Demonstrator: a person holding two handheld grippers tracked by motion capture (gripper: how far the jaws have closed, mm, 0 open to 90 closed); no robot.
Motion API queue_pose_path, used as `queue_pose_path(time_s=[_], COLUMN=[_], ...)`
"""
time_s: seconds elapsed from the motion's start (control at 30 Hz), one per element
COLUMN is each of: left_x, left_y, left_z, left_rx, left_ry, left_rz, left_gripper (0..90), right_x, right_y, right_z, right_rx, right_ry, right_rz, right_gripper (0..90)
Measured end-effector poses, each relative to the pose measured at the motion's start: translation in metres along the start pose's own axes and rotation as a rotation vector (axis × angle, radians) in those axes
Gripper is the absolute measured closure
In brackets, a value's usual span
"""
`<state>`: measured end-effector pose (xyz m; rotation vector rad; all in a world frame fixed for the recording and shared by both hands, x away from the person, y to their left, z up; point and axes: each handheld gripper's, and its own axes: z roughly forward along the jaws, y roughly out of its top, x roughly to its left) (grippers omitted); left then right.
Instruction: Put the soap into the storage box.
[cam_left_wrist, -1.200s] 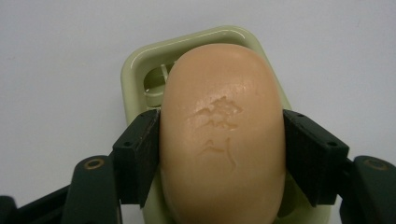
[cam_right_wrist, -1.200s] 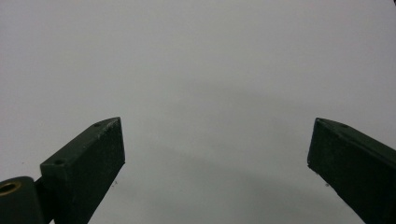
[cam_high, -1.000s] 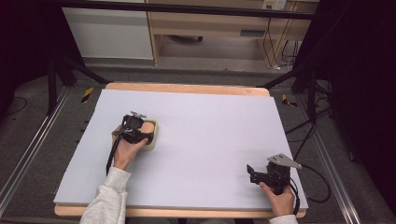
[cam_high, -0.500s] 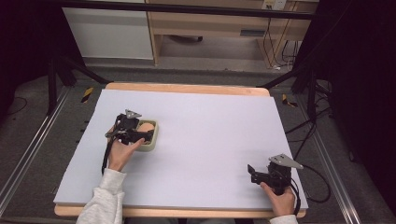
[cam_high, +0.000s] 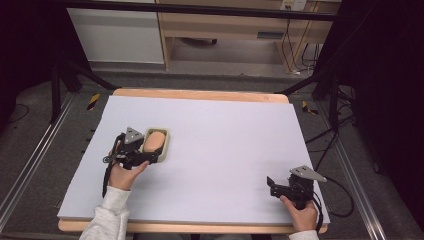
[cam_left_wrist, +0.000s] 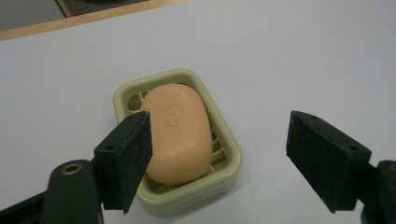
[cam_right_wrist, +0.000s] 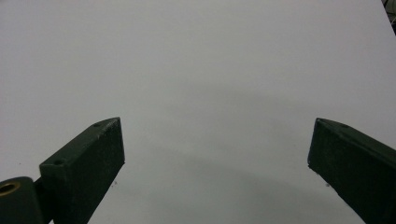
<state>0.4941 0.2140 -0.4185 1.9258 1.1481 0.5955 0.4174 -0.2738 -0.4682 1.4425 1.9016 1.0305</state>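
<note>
Two claws gaping: my left claw (cam_left_wrist: 219, 163) nears peach oval soap bar (cam_left_wrist: 179, 133) w/ nothing gripped; right claw (cam_right_wrist: 217, 170) idle.

The high view looks forward and down on the whole bench (cam_high: 225, 150). The left tool's camera sits close over the soap dish (cam_left_wrist: 180, 196), seen toward 9 o'clock from above. The right tool's camera faces bare bench, probably low.

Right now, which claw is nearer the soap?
Left. The left claw is open right beside the soap; the right claw sits far off near the table's opposite corner.
</note>
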Motion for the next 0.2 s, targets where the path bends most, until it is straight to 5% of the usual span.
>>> queue_pose_path(time_s=[0.2], left_x=[-0.0043], left_y=[-0.0119], left_z=[-0.0100], left_rx=[-0.010], left_ry=[0.013], left_rz=[0.013], left_gripper=[19.3], right_x=[-0.0018], right_y=[-0.0010], right_z=[-0.0013], right_rx=[0.001], right_ry=[-0.007], right_rz=[0.005], right_gripper=[4.1])
